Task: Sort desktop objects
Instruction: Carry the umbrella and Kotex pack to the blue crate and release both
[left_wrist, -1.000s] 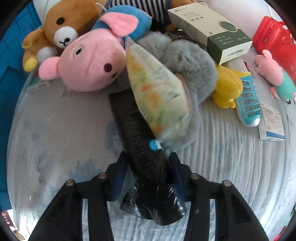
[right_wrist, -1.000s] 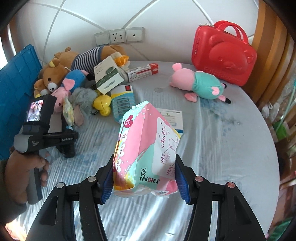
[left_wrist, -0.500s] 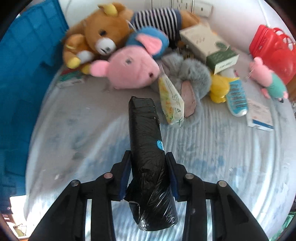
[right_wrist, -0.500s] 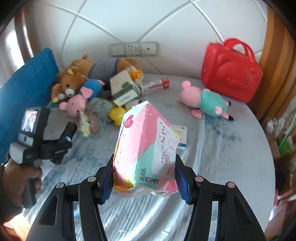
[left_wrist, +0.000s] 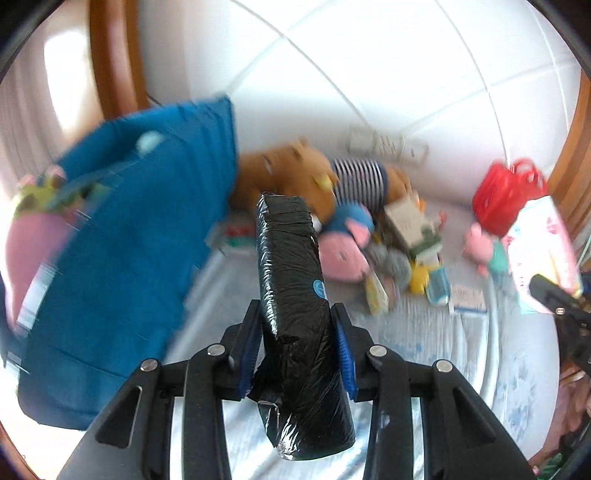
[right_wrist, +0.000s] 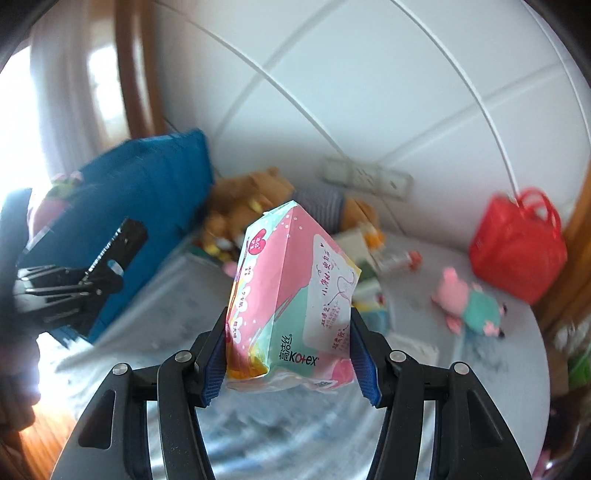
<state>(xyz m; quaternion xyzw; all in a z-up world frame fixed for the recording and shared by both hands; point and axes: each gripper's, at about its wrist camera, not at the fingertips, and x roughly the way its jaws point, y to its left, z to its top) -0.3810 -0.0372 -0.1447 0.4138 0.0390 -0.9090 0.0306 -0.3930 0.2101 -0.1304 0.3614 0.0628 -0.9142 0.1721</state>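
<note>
The left gripper (left_wrist: 299, 354) is clamped on a long black plastic-wrapped package (left_wrist: 295, 295), its blue-padded fingers (left_wrist: 248, 350) pressing both sides near the package's lower half; the package stands up between them, lifted clear of the counter (left_wrist: 443, 350), with a small round blue sticker on its right edge. The right gripper (right_wrist: 291, 354) grips a pink and mint Kotex pack (right_wrist: 295, 295), whose blue-padded fingers (right_wrist: 364, 365) press the pack's lower sides, and the pack also hangs above the surface. In the left wrist view that same pack shows blurred at the far right edge, beside part of the other black tool. A blue crate (left_wrist: 129, 258) stands at the left of the counter, its wall tall beside the pale striped cloth; something pink and green lies inside it, too blurred to name. At the back, against the white tiled wall (right_wrist: 369, 92) with its row of sockets (right_wrist: 365, 177), lies a heap of toys: a brown bear (left_wrist: 288, 173), a striped plush (left_wrist: 358, 177), a pink pig head with a blue cap (left_wrist: 343, 251), a grey furry thing (left_wrist: 393, 260) and a yellow duck (left_wrist: 419, 278). A white and green box (left_wrist: 412, 225) leans on the heap. Further right a small pink and teal pig toy (right_wrist: 469, 306) lies alone on the cloth, near a red case (right_wrist: 517, 243) with handles standing by the wooden frame. Both views are smeared by motion.
</note>
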